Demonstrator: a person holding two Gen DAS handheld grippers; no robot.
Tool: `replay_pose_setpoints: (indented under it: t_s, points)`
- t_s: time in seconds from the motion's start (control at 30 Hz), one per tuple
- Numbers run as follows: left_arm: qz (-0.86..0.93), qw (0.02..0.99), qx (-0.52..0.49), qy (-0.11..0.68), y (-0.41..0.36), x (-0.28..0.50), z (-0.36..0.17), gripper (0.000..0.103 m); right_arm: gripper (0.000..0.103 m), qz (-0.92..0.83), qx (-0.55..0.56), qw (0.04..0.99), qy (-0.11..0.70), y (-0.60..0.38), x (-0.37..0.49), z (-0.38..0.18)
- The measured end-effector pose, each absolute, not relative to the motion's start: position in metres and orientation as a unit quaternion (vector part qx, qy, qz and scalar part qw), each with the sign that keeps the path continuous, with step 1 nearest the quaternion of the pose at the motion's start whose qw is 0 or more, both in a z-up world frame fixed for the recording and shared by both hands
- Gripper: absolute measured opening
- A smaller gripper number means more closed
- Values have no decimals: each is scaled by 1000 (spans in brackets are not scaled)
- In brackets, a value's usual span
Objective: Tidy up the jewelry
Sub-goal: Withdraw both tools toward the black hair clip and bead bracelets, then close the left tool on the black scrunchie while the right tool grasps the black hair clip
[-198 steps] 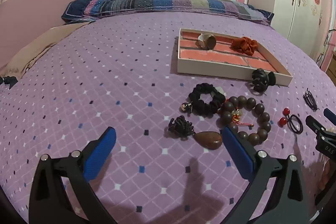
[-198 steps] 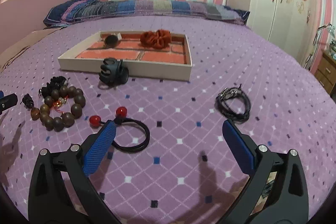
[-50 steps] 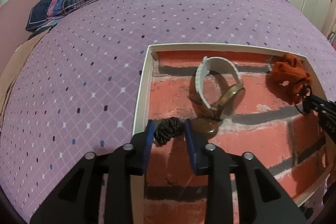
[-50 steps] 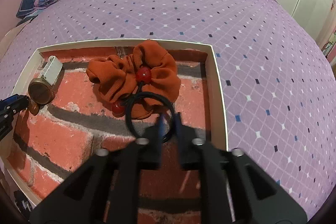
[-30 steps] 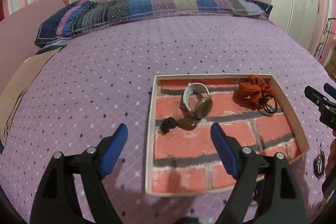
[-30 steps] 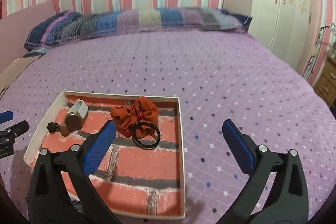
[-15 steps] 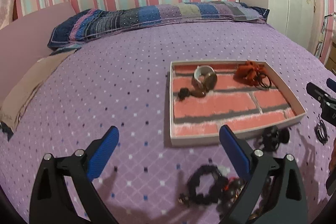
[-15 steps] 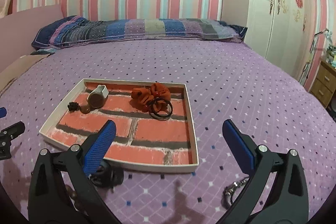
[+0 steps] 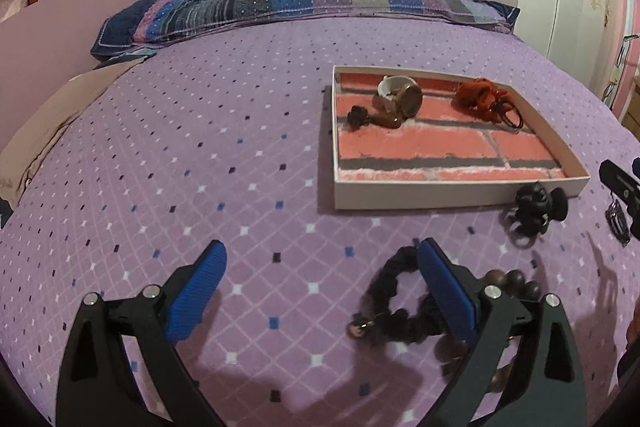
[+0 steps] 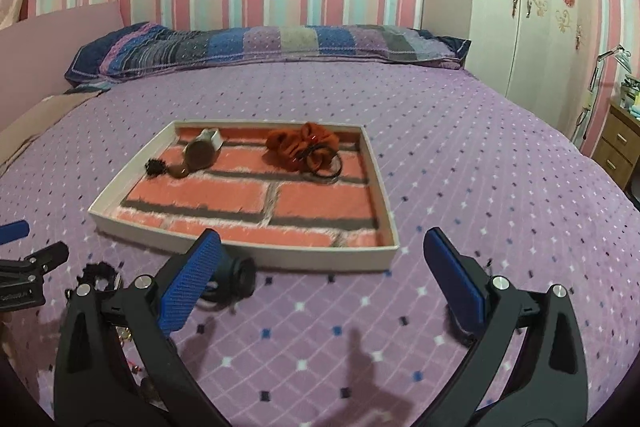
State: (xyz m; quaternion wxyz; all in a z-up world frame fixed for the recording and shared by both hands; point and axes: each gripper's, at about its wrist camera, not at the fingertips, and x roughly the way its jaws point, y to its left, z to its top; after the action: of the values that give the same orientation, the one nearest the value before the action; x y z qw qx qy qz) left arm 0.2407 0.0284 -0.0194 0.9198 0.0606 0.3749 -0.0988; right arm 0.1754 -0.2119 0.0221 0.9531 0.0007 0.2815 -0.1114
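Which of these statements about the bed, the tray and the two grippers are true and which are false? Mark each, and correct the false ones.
1. The watch lies inside the tray. True.
2. The orange scrunchie lies on the bedspread. False: it is in the tray.
3. The left gripper holds a bracelet. False: it is open and empty.
4. The black hair claw lies outside the tray. True.
5. The right gripper is open. True.

The bed [image 9: 200, 131] has a purple cover with small diamonds. On it lies a shallow white tray [image 9: 440, 193] with a brick-pattern floor. Just in front of the tray lies a black hair claw clip [image 9: 536, 207]. Nearer lie a black scrunchie [image 9: 396, 307] and a wooden bead bracelet [image 9: 516, 281], touching. A striped pillow [image 9: 304, 5] lies at the far edge.
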Motion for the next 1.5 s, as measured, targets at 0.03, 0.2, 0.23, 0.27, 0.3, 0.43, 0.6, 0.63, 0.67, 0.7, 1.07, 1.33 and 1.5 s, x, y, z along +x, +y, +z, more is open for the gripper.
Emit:
replay_pose_setpoints:
  t_s: [0.03, 0.2, 0.23, 0.27, 0.3, 0.43, 0.6, 0.63, 0.67, 0.7, 1.07, 1.33, 1.5]
  points:
    - [-101, 919, 60, 375, 29, 240, -21, 94, 99, -111, -1, 953, 283, -209, 176, 20]
    - [-123, 916, 55, 379, 30, 238, -28, 94, 99, -105, -8, 949, 299, -189, 180, 6]
    - [-127, 915, 55, 379, 30, 238, -29, 94, 99, -104, -10, 948, 302, -187, 181, 4]
    - [-133, 914, 55, 380, 29, 238, -32, 94, 99, -103, -12, 947, 305, -183, 183, 1]
    - [-138, 912, 54, 382, 29, 238, -34, 94, 99, -103, -15, 946, 308, -181, 183, -1]
    - [-148, 909, 61, 384, 25, 239, -41, 94, 99, -105, -20, 941, 321, -173, 190, -12]
    - [-156, 903, 74, 393, 17, 242, -49, 93, 98, -104, -20, 937, 332, -169, 196, -18]
    - [-157, 903, 75, 394, 17, 243, -50, 91, 98, -103, -19, 937, 334, -169, 197, -19]
    - [-157, 902, 76, 395, 16, 243, -51, 86, 98, -103, -19, 936, 336, -169, 199, -20]
    - [-159, 900, 76, 399, 16, 245, -52, 83, 98, -104, -19, 935, 339, -168, 200, -21]
    - [-164, 894, 76, 410, 15, 254, -60, 48, 87, -105, -18, 925, 365, -165, 213, -33]
    - [-172, 894, 74, 407, 13, 254, -60, 25, 64, -83, -23, 924, 373, -160, 216, -36]
    - [-175, 893, 64, 409, 16, 255, -59, 18, 47, -62, -21, 923, 379, -156, 218, -38]
